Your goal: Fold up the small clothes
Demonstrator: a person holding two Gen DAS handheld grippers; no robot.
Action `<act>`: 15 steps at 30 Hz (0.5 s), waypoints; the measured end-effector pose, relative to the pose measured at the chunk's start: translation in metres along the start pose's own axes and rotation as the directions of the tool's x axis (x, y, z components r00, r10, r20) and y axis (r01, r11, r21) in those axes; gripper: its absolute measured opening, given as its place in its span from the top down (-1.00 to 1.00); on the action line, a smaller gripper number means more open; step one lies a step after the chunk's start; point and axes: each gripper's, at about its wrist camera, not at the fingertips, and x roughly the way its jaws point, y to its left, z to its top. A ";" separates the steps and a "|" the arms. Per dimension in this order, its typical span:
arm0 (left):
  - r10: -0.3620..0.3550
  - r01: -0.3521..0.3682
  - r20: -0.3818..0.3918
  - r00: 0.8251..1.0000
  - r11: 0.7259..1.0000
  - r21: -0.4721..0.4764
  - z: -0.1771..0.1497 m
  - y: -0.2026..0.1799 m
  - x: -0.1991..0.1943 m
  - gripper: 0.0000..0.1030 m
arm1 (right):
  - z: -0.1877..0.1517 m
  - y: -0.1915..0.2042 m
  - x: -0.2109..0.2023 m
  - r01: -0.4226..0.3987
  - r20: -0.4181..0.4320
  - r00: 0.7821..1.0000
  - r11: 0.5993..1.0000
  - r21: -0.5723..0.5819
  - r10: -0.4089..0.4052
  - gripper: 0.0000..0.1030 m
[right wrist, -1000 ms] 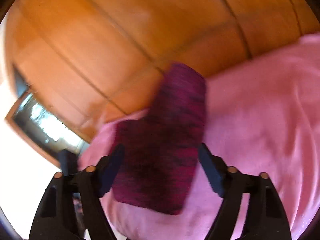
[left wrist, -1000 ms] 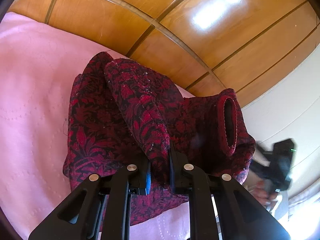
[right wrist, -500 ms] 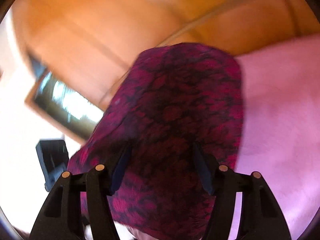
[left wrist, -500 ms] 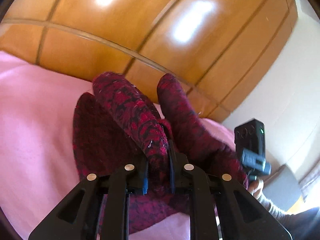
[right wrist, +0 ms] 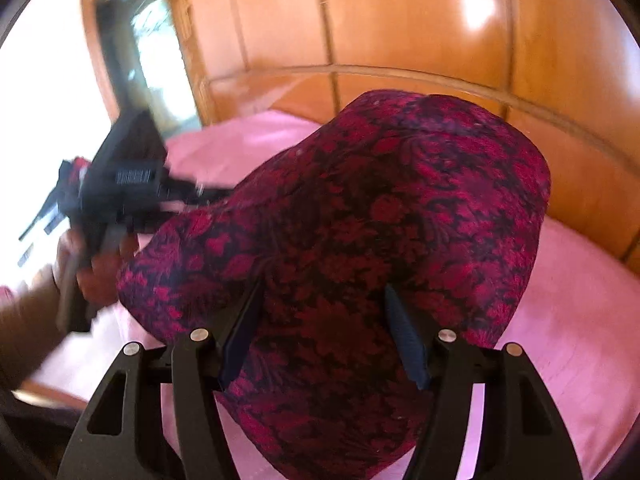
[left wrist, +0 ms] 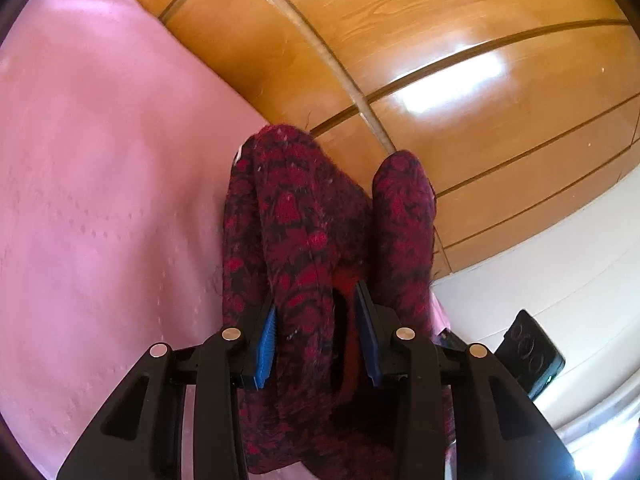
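Note:
A small dark red garment with a black leaf pattern (left wrist: pixel 304 216) lies bunched on the pink bed cover (left wrist: pixel 100 160). My left gripper (left wrist: pixel 316 308) has its jaws parted around a raised fold of the garment, and the blue pads (left wrist: pixel 267 332) stand off the cloth. In the right wrist view the garment (right wrist: pixel 380 220) drapes over and between the jaws of my right gripper (right wrist: pixel 324 312), which stand wide apart. The left gripper (right wrist: pixel 120 188) shows blurred at the left of that view.
A glossy wooden headboard (left wrist: pixel 420 60) runs behind the bed. A white wall (left wrist: pixel 540 280) lies to the right. A wood-framed window (right wrist: pixel 136 52) shows at the upper left of the right wrist view. The right gripper's body (left wrist: pixel 528 354) shows at the lower right of the left wrist view.
My left gripper's jaws have opened from a tight pinch on the fold. The garment has come much closer to my right gripper and now fills its view.

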 end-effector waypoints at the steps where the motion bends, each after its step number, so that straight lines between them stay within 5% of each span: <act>1: 0.001 -0.001 0.007 1.000 1.000 0.015 0.002 -0.007 0.001 0.34 | -0.001 0.001 0.003 0.013 0.000 1.000 1.000 -0.024 -0.013 -0.22; 6: 0.125 -0.130 0.053 0.991 0.987 0.095 0.007 -0.033 0.004 0.12 | -0.007 0.007 0.007 0.037 0.006 0.999 0.997 -0.065 -0.037 -0.22; 9: 0.320 -0.337 0.167 0.932 0.938 0.081 0.012 -0.044 -0.001 -0.15 | -0.016 0.013 0.008 0.036 0.008 0.999 0.996 -0.079 -0.036 -0.22; 12: 0.178 -0.187 0.144 0.973 0.981 0.057 0.016 -0.043 -0.008 -0.15 | -0.020 0.009 0.008 0.035 0.020 0.999 0.998 -0.057 -0.034 -0.22; 15: 0.114 -0.120 0.047 0.992 0.981 0.151 0.012 -0.058 -0.001 -0.15 | -0.023 0.009 0.006 0.032 0.026 0.999 0.998 -0.045 -0.031 -0.23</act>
